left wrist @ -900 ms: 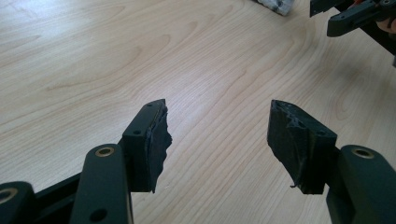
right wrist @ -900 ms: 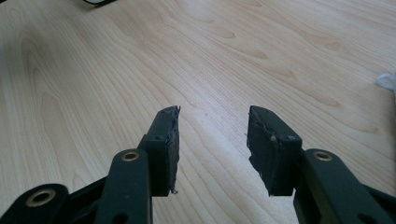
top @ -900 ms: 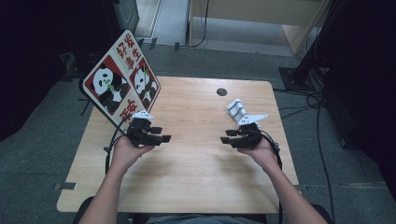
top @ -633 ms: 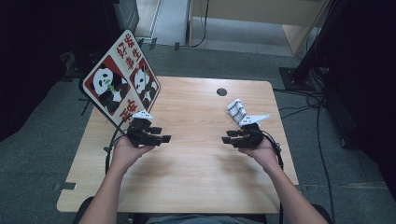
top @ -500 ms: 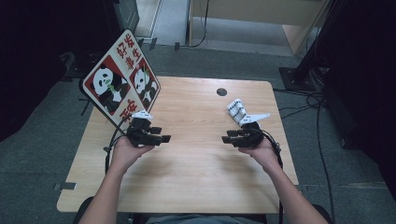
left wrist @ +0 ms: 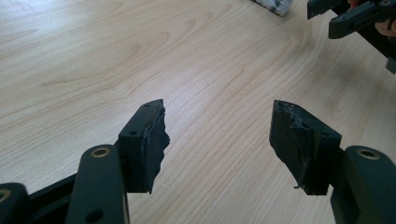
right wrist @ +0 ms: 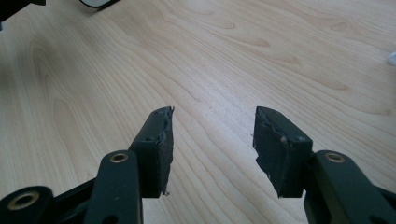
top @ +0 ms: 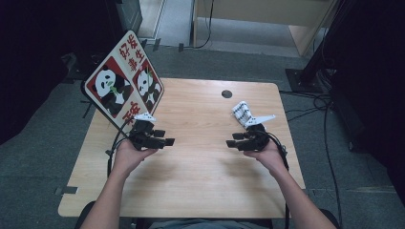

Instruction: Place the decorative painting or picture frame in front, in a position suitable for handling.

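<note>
- Left gripper (top: 165, 137): held in the person's left hand (top: 130, 155) above the bench (top: 200, 181), on its left side. Jaws point toward the middle. They stand apart with nothing between them; in the left gripper view (left wrist: 217, 140) bare wood grain shows through the gap. Released.
- Right gripper (top: 230, 140): held in the right hand (top: 268, 153) above the right side of the bench, jaws pointing toward the middle, facing the left gripper across a stretch of bare wood. In the right gripper view (right wrist: 212, 142) the jaws stand apart over bare bench, nothing held. Released.
- Pads: black facing on both grippers is ragged and torn at the edges.
- White packet (top: 241, 113): lies on the bench just beyond the right gripper, toward the far right part of the top; apart from the jaws. Print on it too small to read.
- Panda bag (top: 123, 86): large, flat, red and white; overhangs the far left edge of the bench, tilted, just beyond the left gripper. Whether they touch cannot be told.
- Dark round hole (top: 226, 94): near the far edge of the bench.
</note>
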